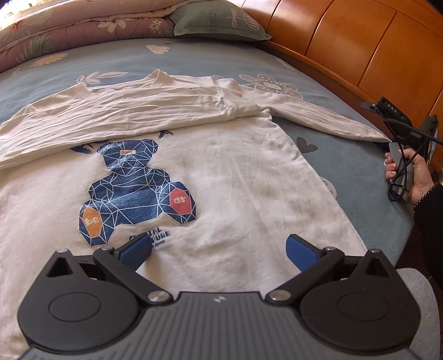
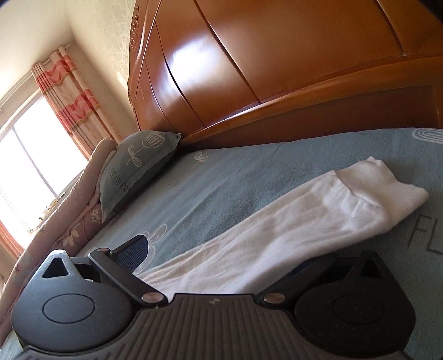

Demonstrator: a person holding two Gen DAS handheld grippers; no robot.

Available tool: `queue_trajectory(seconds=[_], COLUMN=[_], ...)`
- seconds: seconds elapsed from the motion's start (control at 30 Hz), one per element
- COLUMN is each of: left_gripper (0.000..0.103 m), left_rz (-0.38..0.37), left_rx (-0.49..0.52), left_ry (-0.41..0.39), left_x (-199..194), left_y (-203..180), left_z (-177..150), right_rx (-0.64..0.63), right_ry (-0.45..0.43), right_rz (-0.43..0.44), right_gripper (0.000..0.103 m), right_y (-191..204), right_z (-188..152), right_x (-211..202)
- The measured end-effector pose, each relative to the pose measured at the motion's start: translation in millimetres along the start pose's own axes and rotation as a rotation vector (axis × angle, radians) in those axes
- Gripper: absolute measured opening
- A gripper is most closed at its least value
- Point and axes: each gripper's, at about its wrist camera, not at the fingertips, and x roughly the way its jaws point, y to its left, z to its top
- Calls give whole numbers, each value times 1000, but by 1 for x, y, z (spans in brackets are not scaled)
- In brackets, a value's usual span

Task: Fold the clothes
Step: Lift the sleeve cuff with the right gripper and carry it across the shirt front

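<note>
A white long-sleeved shirt (image 1: 235, 177) with a blue bear print (image 1: 133, 191) lies flat on the blue bed sheet (image 1: 110, 61). Its left sleeve (image 1: 116, 116) is folded across the chest. Its right sleeve (image 1: 318, 116) stretches out to the right. My left gripper (image 1: 218, 252) is open just above the shirt's lower hem, empty. My right gripper (image 1: 398, 121) is seen at the sleeve's cuff end, held in a hand. In the right wrist view the right gripper (image 2: 221, 257) is open, with the sleeve (image 2: 277, 229) and its cuff (image 2: 382, 191) between and ahead of its fingers.
A wooden headboard (image 1: 360, 49) runs along the right side of the bed. A grey-green pillow (image 1: 216, 19) and a folded pink floral quilt (image 1: 83, 30) lie at the far end. A window with a striped curtain (image 2: 69, 94) is behind them.
</note>
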Motion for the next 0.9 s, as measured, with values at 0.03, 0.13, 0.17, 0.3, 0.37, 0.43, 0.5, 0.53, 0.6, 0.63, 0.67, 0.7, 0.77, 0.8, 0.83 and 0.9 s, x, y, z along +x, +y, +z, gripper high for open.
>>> queue_trajectory(seconds=[0.03,0.13,0.17,0.3,0.37,0.43,0.5,0.53,0.6,0.63,0.67,0.7,0.77,0.8,0.83,0.9], left_gripper=[102,102,102,102,102,102,102,102,102,102,102,102,102,102,102,102], left_rz=[-2,-7,-5,-26,-47,-71,-83,-91,-100,-104,-109,-111,-109,-106,-103,-107], left_rx=[-3,-6,-7,-22,-14,7,39,59,105,125,140,154,171,176,180,188], left_ry=[-1,-2,-3,-9,-3,7,9,12,15,19,24,29,37,40,44,54], left_x=[-1,-3,-3,-8,-12,-18,-25,-29,-37,-41,-44,-47,-53,-56,-59,-63], left_y=[1,3,4,8,8,8,7,7,6,7,8,10,15,18,22,29], left_z=[0,0,1,2,3,4,5,5,5,4,4,3,1,-1,-2,-5], right_rx=[8,8,-3,-64,-97,-127,-152,-166,-194,-206,-216,-225,-242,-249,-255,-267], right_ry=[-1,-15,-24,-41,-29,-12,8,16,30,37,43,46,53,57,61,69], right_rz=[12,71,90,148,161,170,180,184,193,198,207,212,219,225,231,244], right_gripper=[103,103,103,103,103,103,103,103,103,103,103,103,103,103,103,103], right_y=[-1,1,5,30,45,61,78,87,106,115,125,135,155,164,174,192], right_z=[3,6,7,11,14,16,17,16,14,12,11,9,6,3,0,-6], right_x=[2,-7,-12,-28,-30,-30,-29,-28,-27,-27,-26,-24,-21,-19,-17,-13])
